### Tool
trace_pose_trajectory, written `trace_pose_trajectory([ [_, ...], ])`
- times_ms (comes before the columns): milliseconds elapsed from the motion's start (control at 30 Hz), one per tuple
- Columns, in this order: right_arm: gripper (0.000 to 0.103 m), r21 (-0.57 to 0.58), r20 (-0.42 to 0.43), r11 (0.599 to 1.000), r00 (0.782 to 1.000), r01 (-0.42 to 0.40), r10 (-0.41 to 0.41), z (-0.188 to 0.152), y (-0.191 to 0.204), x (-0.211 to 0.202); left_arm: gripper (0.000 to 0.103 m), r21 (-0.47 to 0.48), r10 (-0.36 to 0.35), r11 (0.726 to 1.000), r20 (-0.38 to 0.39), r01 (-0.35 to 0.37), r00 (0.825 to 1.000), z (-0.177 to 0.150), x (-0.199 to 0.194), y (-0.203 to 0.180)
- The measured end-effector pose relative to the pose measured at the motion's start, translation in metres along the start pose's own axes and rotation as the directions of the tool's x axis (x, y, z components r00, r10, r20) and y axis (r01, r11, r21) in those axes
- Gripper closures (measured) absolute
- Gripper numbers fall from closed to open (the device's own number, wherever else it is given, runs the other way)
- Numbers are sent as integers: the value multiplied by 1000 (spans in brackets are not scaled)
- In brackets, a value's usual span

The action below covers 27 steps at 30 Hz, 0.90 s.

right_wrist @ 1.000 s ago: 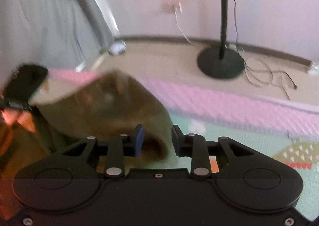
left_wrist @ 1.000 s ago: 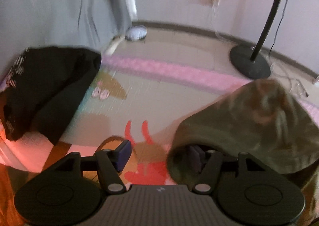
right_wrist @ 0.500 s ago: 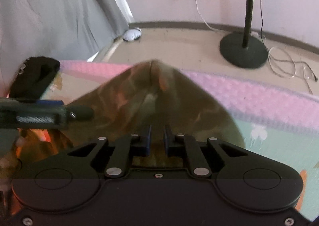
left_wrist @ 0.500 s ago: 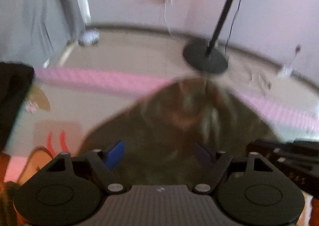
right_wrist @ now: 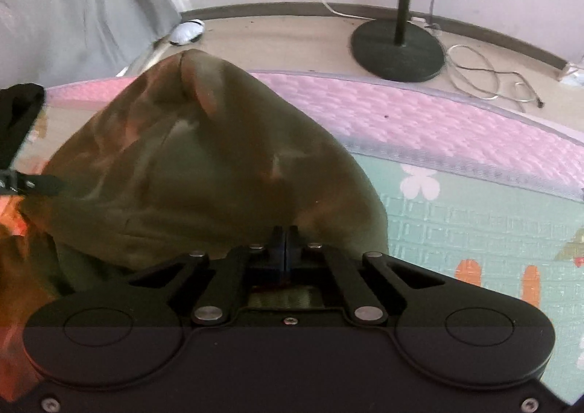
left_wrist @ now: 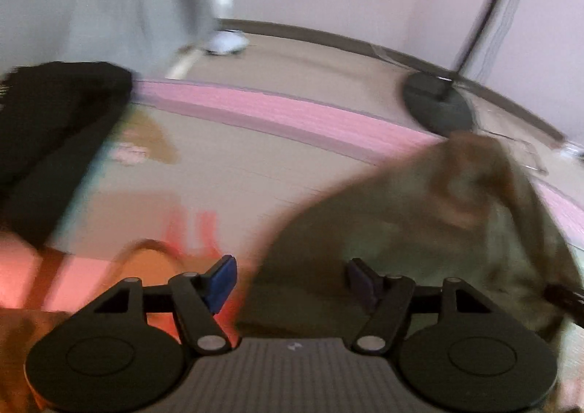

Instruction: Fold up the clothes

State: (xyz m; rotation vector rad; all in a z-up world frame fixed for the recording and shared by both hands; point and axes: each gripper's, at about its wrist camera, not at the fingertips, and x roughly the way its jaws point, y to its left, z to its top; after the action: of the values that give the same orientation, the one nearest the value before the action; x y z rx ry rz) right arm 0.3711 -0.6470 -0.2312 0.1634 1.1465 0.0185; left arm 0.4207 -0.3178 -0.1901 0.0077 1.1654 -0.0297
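The right gripper has its jaws fully together, pinched on the near edge of the crumpled olive-green cloth garment, which bulges up in a soft mound just beyond the fingertips. The left gripper stands wide, its blue-padded fingers straddling the same garment's left border without pressing on it; that view is blurred, so exact contact there is hard to judge.

The garment lies heaped on the patterned foam play mat, toward the mat's far pink-bordered edge. A black folded garment sits apart, near the mat's far left corner. Beyond the mat are a black lamp stand and loose cables on the floor.

The step in hand looks like securing two points on one hem. To do it well, the left jaws should probably close on a single layer of the border, level with the right pinch, before any lift. Then draw the two hands apart so the cloth hangs flat, not bunched.
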Motion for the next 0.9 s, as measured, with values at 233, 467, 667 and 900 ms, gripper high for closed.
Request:
trace_pose_trajectory([
  [233, 101, 117, 44, 993, 999, 2, -8, 3, -9, -16, 38, -119, 51, 991, -28, -54, 998, 0, -8, 50],
  [467, 96, 125, 134, 989, 989, -82, 65, -9, -15, -77, 36, -43, -71, 996, 33, 72, 997, -17, -45, 49],
  [667, 96, 120, 88, 988, 992, -98, 88, -48, -12, -99, 30, 136, -119, 984, 26, 115, 993, -57, -66, 18],
  [900, 64, 77, 35, 997, 999, -5, 2, -91, 4, -84, 29, 197, -56, 979, -9, 57, 998, -86, -52, 21],
])
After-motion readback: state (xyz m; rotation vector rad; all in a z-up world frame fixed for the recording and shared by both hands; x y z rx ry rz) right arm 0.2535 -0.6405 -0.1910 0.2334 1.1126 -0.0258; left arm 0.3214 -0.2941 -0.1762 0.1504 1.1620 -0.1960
